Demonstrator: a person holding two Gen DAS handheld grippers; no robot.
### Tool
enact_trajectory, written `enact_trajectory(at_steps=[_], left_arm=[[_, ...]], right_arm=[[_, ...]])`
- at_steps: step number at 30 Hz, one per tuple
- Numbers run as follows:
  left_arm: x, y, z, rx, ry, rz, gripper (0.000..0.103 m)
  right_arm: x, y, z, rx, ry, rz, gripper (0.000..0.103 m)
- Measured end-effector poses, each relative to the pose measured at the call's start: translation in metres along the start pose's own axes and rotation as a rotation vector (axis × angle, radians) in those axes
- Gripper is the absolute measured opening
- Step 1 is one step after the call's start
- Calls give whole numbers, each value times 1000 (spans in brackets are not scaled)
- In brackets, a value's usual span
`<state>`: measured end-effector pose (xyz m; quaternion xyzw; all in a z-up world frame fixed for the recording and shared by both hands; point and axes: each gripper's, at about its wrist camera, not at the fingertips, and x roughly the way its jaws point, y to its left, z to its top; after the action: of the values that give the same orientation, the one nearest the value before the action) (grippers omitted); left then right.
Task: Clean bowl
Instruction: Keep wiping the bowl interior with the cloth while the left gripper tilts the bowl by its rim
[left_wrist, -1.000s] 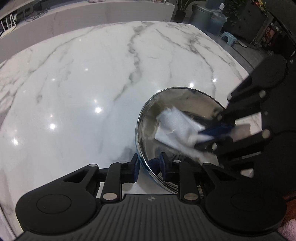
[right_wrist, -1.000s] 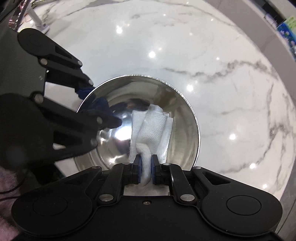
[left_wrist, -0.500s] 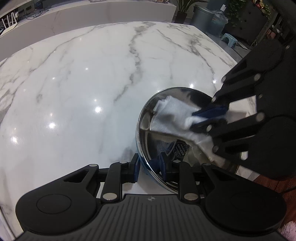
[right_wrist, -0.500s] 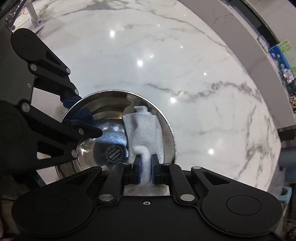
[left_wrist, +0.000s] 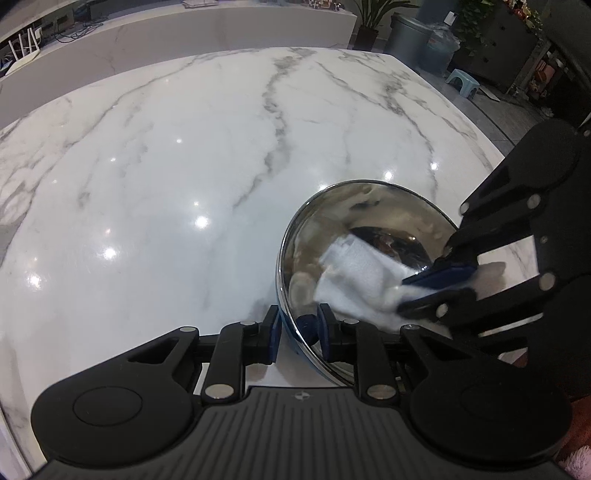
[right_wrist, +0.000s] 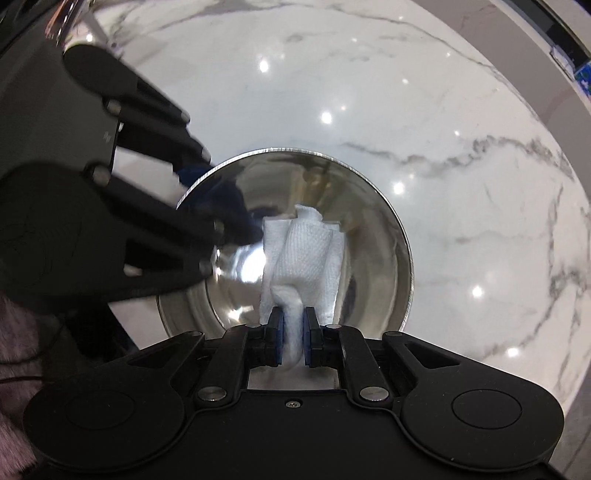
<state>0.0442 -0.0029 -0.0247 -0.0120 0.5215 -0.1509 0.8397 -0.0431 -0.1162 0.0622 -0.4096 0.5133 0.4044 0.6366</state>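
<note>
Your left wrist view takes in the far room: a potted plant (left_wrist: 373, 22), a grey bin (left_wrist: 410, 37) and a small blue stool (left_wrist: 463, 82) beyond the white grey-veined marble table (left_wrist: 184, 166). Your right wrist view shows none of these, only marble and the rim of a counter.

The round polished steel bowl (left_wrist: 295, 258) sits on the marble, tilted up on its near edge. Your left gripper (left_wrist: 297, 334) is clamped on that rim: one blue pad outside the wall, the other inside.

From the right wrist, your right gripper (right_wrist: 293, 332) points down into the bowl (right_wrist: 373, 236), its blue pads pinched tight on a folded white paper towel (right_wrist: 303, 254). The towel (left_wrist: 354, 273) lies spread against the inner wall, near the centre
</note>
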Motion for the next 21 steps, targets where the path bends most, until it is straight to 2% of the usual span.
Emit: enact_trajectory(at_steps=[3,10,14,18,21], left_arm=[[-1,0,0,-2,-2,6,19],[-1,-1,0,-5,0,19,21],[-1,-2,-2,-13,26,-5,21],[-2,-4,-6,-5,36,-21,26],[-2,-3,-6,-5,28,-16,22]], right_arm=[[0,0,2,-5,14,-27,8],[5,-5,4,62,11,22,9],[5,-10,4,107,13,43,9],[7,-16,4,136,3,61,9],[6,-20,3,157,-4,74,9]])
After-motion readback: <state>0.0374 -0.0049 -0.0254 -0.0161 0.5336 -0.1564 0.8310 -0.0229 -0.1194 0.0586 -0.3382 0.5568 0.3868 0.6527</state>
